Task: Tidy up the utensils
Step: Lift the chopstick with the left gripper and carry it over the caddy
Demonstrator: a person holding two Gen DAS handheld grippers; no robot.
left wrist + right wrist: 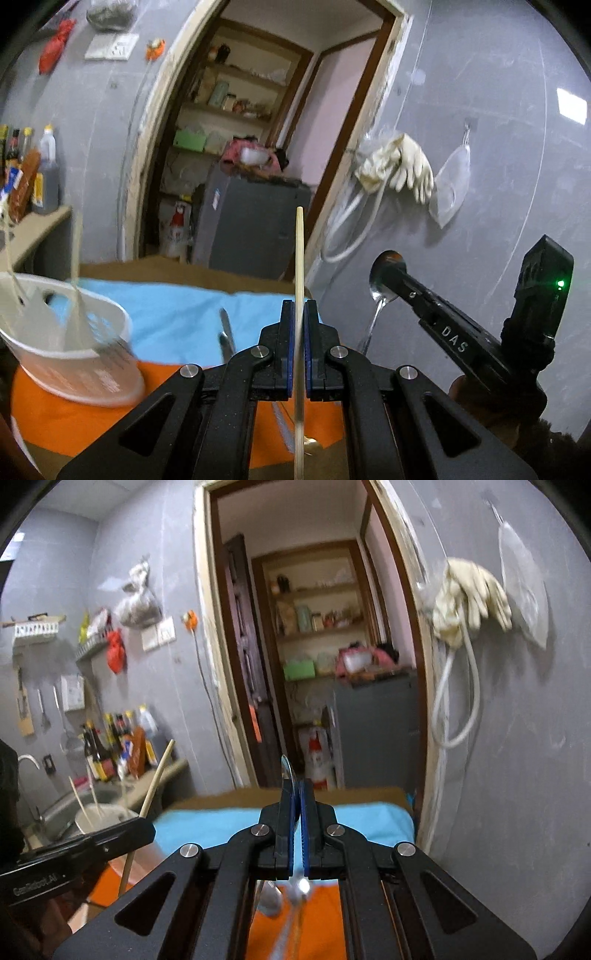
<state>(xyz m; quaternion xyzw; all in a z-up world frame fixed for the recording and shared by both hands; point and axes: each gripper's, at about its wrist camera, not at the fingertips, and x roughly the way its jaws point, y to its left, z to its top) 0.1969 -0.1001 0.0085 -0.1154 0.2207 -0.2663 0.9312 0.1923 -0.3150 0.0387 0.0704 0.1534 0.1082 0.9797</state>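
Observation:
My left gripper [299,306] is shut on a wooden chopstick [299,251] that stands upright between its blue pads. My right gripper [296,786] is shut on a metal spoon [286,771], whose bowl sticks up past the fingertips. In the left wrist view the right gripper [391,275] is to the right, raised, with the spoon [380,295] in it. A white perforated holder [70,332] with several chopsticks stands at the left on the orange cloth [92,424]. In the right wrist view the left gripper [144,825] holds its chopstick [157,782] above the holder [103,819].
More metal utensils [226,334] lie on the blue cloth [177,314] and orange cloth over the table. A grey wall [480,129] with hanging gloves [399,166] is close on the right. A counter with bottles [44,173] is at the left, an open doorway [251,147] behind.

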